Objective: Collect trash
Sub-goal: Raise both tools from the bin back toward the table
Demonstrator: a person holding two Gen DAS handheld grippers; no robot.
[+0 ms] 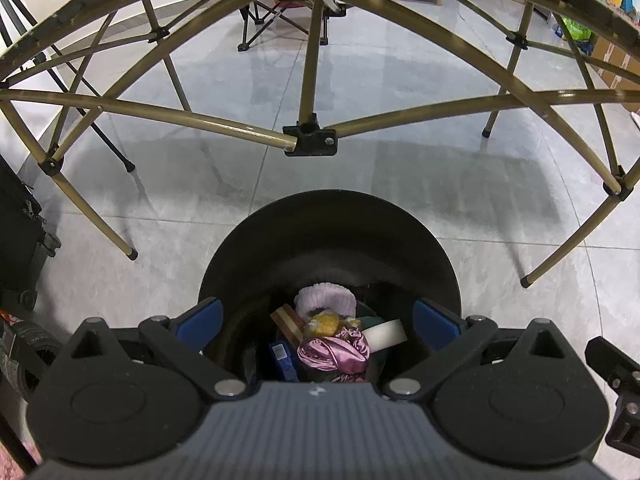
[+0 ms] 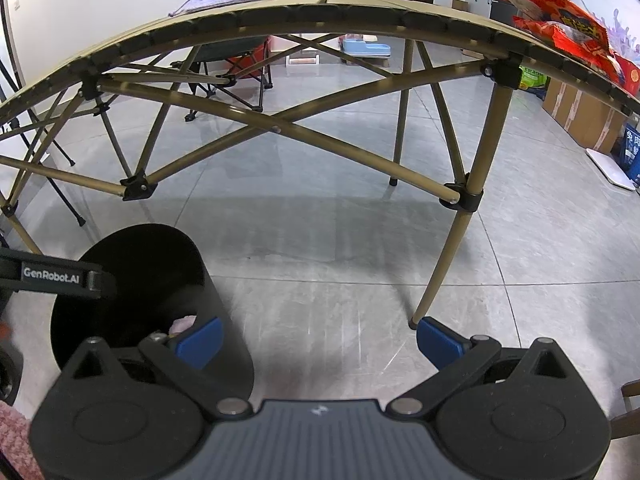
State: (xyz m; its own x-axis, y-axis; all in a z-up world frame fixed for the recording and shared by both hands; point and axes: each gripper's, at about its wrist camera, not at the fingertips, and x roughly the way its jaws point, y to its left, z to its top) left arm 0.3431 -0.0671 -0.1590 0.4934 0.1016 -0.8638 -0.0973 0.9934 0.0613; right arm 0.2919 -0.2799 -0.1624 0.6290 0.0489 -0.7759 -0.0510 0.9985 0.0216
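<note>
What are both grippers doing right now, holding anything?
Left gripper: open, empty, over the black bin.
Right gripper: open, empty, above the floor.

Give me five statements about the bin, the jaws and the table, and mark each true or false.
1. The black bin is empty. False: it holds a pink satin cloth, a lilac knitted piece and other bits.
2. The left gripper hangs over the bin with its jaws wide apart. True.
3. The right gripper holds a red snack bag. False: its jaws are open with nothing between them.
4. Red snack bags lie on the folding table. True.
5. The bin stands on the table. False: it stands on the tiled floor.
</note>
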